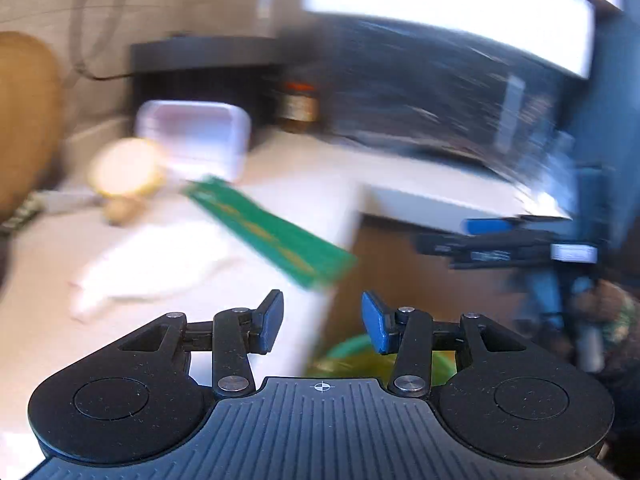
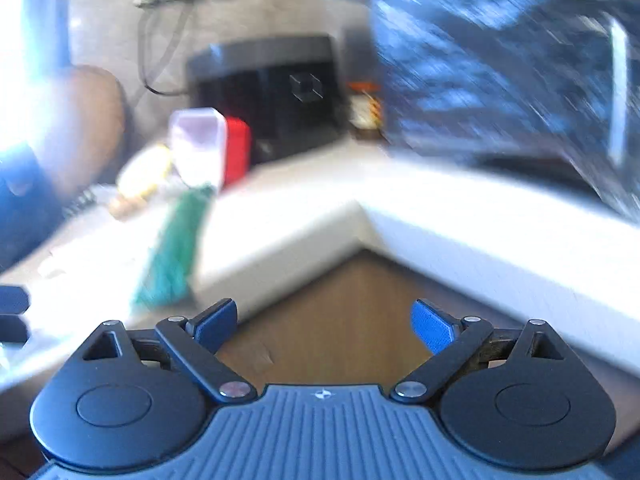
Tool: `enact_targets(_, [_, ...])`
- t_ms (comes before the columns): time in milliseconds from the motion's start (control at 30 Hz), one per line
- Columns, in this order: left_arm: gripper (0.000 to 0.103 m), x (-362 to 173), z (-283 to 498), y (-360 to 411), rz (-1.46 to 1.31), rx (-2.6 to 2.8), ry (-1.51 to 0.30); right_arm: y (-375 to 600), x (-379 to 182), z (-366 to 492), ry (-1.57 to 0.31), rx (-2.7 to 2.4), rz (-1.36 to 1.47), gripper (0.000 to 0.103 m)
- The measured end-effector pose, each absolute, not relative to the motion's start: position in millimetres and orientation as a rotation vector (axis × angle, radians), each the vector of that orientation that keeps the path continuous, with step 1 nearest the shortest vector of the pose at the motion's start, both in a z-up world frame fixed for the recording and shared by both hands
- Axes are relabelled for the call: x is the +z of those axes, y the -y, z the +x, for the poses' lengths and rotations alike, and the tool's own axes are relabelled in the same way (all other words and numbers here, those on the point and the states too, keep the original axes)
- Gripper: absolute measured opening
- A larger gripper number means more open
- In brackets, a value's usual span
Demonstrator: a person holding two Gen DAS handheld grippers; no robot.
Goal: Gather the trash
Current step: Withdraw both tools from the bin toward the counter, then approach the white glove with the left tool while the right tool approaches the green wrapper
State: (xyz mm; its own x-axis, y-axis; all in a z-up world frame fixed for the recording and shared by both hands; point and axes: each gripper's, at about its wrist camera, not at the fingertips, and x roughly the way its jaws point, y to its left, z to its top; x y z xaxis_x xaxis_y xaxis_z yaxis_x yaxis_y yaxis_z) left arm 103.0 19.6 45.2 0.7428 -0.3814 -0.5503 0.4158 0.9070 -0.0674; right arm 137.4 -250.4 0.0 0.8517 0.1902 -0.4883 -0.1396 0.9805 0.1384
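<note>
The white L-shaped counter [image 1: 288, 168] before me carried, toward its back wall, a white tray [image 1: 192, 136] and a blurred yellowish item [image 1: 126, 168]. A green flat packet [image 1: 272, 232] overhung the front edge at the inner corner, beside white paper [image 1: 152, 264]. A jar [image 1: 298, 106] stood at the rear.

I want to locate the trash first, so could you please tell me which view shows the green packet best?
The left wrist view: the green packet lies broadside on the counter. The right wrist view shows it narrower and more blurred.
</note>
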Motion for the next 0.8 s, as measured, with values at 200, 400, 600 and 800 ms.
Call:
enact_targets(200, [0.048, 64, 174, -93, -0.138, -0.296, -0.553, 199, 16, 184, -0.54, 0.296, 0.057, 0.095])
enact_targets(400, [0.048, 36, 240, -145, -0.26, -0.211, -0.64, 159, 10, 197, -0.585, 0.391, 0.031, 0.095])
enact_targets(600, [0.048, 6, 250, -155, -0.257, -0.212, -0.732, 146, -4, 195, -0.611, 0.421, -0.011, 0.095])
enact_targets(800, [0.048, 6, 228, -140, -0.17, -0.306, -0.753, 143, -3, 195, -0.61, 0.426, -0.022, 0.095])
